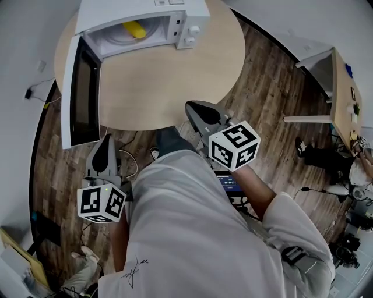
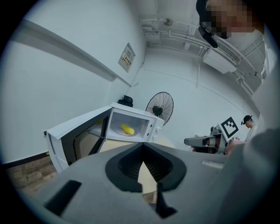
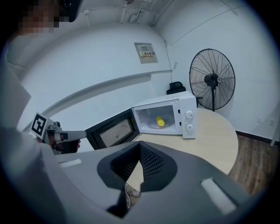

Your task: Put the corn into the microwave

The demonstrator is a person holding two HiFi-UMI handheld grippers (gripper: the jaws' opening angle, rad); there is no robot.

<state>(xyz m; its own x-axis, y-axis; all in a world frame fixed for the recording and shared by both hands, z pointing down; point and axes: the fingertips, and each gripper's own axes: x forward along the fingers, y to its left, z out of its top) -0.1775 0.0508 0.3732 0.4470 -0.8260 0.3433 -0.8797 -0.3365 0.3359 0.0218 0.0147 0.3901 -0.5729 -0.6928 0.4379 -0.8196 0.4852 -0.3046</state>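
In the head view, the corn (image 1: 134, 29) lies inside the microwave (image 1: 175, 17) at the top of the frame, left of centre. It is well apart from both tools. The door (image 1: 81, 93) hangs wide open down the left side. The right tool (image 1: 192, 107) hovers at the near rim of the round worktop (image 1: 175, 75), just right of centre. The left tool (image 1: 108, 141) sits lower left over the wooden floor (image 1: 58, 163), beside the door's free edge. A broad bare stretch of worktop lies between the tools and the oven's mouth.

In the left gripper view, this tool's jaws are closed tip to tip with nothing between them. The corn sits above and slightly left of the tips, on the turntable in the lit cavity. The door juts out to the left of it, and the right tool shows at the right edge. A fan (image 2: 159, 106) stands behind the oven; the head view does not show it.

In the right gripper view, this tool's jaws are likewise pressed together and empty. The corn lies above and slightly right of the tips. The worktop's curved edge sweeps off to the right, with open floor beyond it. The oven's two knobs (image 3: 189, 120) face the camera here, and the left tool shows at the left edge.
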